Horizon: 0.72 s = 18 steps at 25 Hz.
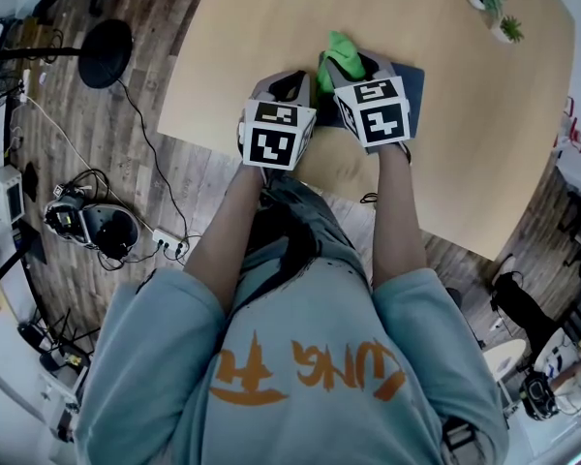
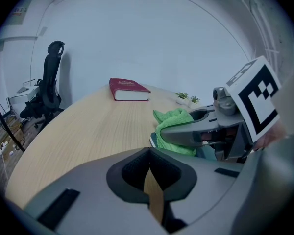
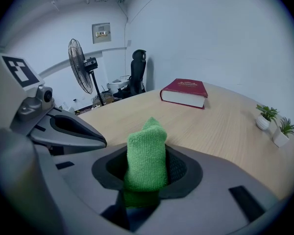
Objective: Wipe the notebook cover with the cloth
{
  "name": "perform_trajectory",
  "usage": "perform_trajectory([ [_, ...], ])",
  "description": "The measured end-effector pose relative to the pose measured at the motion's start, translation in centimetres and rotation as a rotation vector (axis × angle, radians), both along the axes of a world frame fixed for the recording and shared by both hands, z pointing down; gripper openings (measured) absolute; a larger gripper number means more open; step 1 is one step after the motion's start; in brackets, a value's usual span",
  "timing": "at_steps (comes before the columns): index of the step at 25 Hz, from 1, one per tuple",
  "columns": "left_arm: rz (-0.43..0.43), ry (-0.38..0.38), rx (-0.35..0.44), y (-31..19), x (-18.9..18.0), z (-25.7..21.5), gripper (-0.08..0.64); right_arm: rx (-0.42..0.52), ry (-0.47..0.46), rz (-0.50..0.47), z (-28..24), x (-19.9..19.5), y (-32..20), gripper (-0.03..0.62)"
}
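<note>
Your right gripper [image 1: 353, 74] is clamped on the cloth [image 3: 146, 153], over the notebook [image 1: 415, 87]. Your left gripper [image 2: 149, 175], jaws together and empty, hovers beside the notebook. Press the cloth flat and sweep evenly across its cover.

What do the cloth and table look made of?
The cloth looks like microfibre or terry: matte bright green with a fuzzy nap. The table looks like light wood or wood-print laminate, smooth, low sheen; grain lines show, which one is unclear.
</note>
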State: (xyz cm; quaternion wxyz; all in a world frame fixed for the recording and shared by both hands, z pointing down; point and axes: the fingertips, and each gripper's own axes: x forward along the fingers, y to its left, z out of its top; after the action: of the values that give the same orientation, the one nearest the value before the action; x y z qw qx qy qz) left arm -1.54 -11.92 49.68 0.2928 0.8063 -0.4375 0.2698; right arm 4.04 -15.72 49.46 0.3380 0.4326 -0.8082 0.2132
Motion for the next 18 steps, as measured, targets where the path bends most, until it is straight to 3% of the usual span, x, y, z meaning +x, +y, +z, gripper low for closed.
perform_trajectory([
  [18,0.036,0.010,-0.017,1.3,1.2,0.6,0.018,-0.004,0.024,0.063,0.1,4.5,0.7,0.140],
])
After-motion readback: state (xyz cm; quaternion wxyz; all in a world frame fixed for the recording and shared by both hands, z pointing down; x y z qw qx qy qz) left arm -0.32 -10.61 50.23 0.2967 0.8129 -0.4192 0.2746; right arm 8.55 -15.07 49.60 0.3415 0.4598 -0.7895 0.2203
